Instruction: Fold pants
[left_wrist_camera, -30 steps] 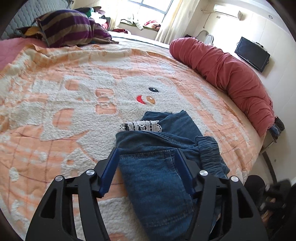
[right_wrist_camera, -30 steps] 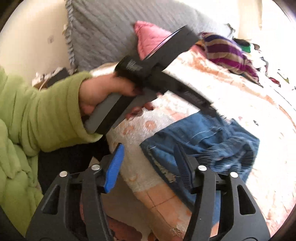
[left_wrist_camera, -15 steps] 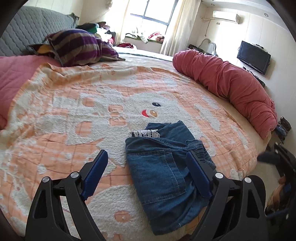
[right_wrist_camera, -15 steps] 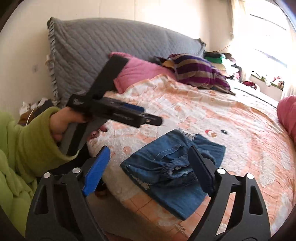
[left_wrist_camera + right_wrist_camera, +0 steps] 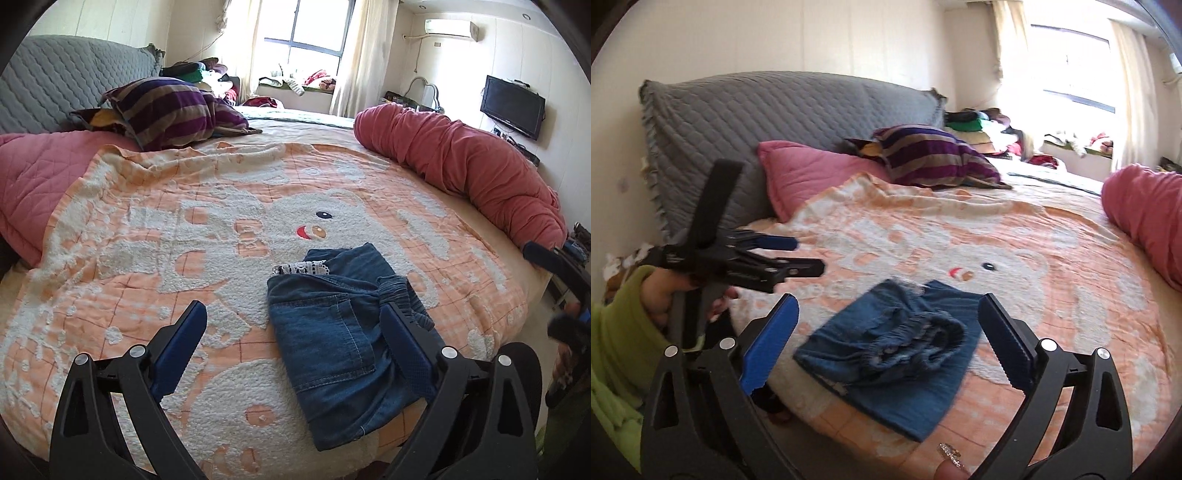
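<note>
Both my jaws are hanging wide with nothing in them, having just been opening. The folded pants (image 5: pixel 334 343) are looking soft, floppy denim; I'm guessing the thick folded edge grabs best.

"What do you look like?"

"My left gripper (image 5: pixel 293 332) and right gripper (image 5: pixel 886 325) are black, with round silver screws. My jaws have blue bumpy pads (image 5: pixel 768 347)."

"And your arm?"

"I wear a fuzzy green sleeve (image 5: pixel 620 332) and a sparkly fingernail (image 5: pixel 949 452)."
</note>
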